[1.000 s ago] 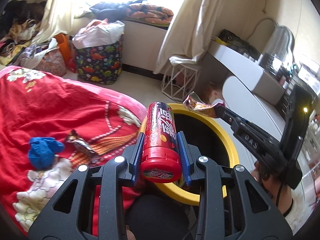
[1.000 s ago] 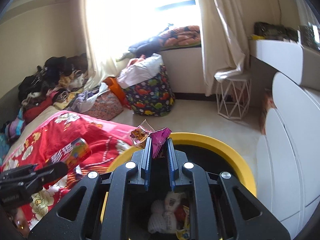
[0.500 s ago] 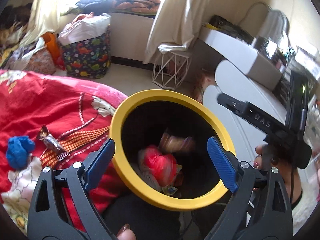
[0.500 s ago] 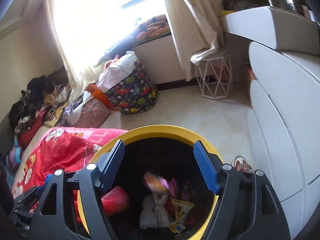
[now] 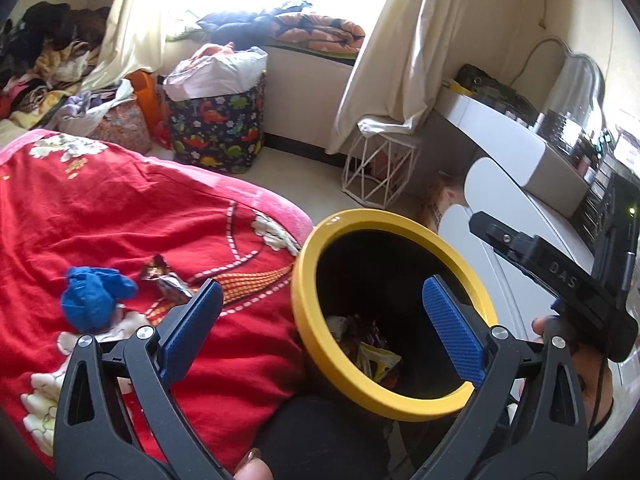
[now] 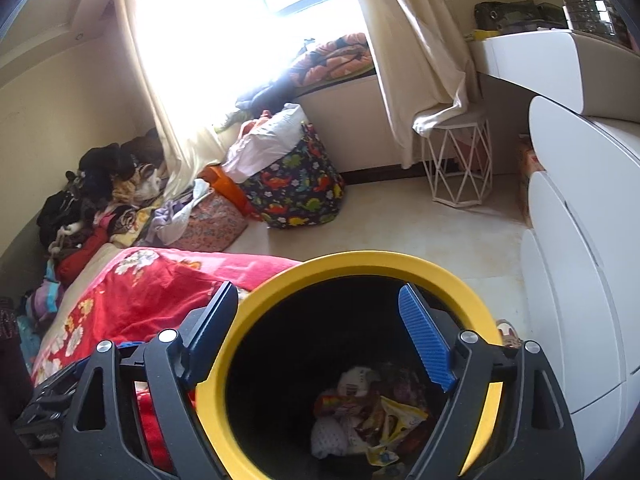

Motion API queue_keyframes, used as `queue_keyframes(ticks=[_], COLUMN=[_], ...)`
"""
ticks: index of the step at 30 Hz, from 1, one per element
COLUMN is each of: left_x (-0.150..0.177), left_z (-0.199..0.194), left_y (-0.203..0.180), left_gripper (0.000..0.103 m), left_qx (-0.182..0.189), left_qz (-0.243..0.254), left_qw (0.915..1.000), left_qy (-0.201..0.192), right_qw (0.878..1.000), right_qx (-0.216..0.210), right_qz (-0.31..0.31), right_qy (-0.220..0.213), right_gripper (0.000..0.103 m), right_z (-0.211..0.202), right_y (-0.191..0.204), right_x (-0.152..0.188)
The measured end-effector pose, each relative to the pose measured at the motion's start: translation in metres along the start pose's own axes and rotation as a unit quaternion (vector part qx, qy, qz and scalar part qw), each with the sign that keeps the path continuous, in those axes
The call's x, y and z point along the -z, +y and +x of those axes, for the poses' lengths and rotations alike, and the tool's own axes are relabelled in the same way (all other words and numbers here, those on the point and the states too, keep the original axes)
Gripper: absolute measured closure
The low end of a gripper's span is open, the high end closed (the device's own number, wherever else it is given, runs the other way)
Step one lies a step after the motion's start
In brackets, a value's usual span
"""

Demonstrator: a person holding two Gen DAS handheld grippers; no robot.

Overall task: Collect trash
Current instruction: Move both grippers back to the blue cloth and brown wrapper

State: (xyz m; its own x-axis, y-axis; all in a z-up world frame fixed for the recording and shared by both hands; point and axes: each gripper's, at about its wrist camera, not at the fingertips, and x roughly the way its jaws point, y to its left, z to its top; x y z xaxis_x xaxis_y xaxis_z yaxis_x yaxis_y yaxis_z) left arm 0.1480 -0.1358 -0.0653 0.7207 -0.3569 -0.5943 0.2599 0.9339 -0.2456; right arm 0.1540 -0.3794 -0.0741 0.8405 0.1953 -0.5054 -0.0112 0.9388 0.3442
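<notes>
A black bin with a yellow rim (image 5: 320, 248) stands beside the bed; it also shows in the right wrist view (image 6: 360, 261). Wrappers and other trash (image 6: 372, 412) lie at its bottom. My left gripper (image 5: 320, 320) is open and empty, over the bin's left edge. My right gripper (image 6: 320, 332) is open and empty above the bin mouth. A crumpled blue object (image 5: 94, 296) and a shiny brown wrapper (image 5: 166, 278) lie on the red blanket (image 5: 120, 208) left of the bin.
A dinosaur-print basket (image 5: 218, 132) and clothes piles (image 6: 104, 200) stand by the window. A white wire stool (image 5: 380, 168) is on the floor. White curved drawers (image 6: 576, 280) are at the right of the bin.
Both grippers opened: the red can dropped from the left and the wrappers from the right into the bin. The left gripper then shifted back toward the bed.
</notes>
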Motion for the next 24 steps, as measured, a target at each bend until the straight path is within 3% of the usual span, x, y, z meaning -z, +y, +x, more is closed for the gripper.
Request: queue_keyframes(ticks=[24], left_x=[-0.014], left_z=[-0.046], left_y=[0.047], left_gripper=[0.011], left_qx=[-0.043], left_qz=[-0.026], left_qw=[0.9978], left_qy=[-0.043], right_qw=[0.996], right_qx=[-0.070], right_qz=[-0.052], right_qy=[0.006], right_gripper=[0.022], right_z=[-0.012], right_y=[0.062], right_x=[0.002])
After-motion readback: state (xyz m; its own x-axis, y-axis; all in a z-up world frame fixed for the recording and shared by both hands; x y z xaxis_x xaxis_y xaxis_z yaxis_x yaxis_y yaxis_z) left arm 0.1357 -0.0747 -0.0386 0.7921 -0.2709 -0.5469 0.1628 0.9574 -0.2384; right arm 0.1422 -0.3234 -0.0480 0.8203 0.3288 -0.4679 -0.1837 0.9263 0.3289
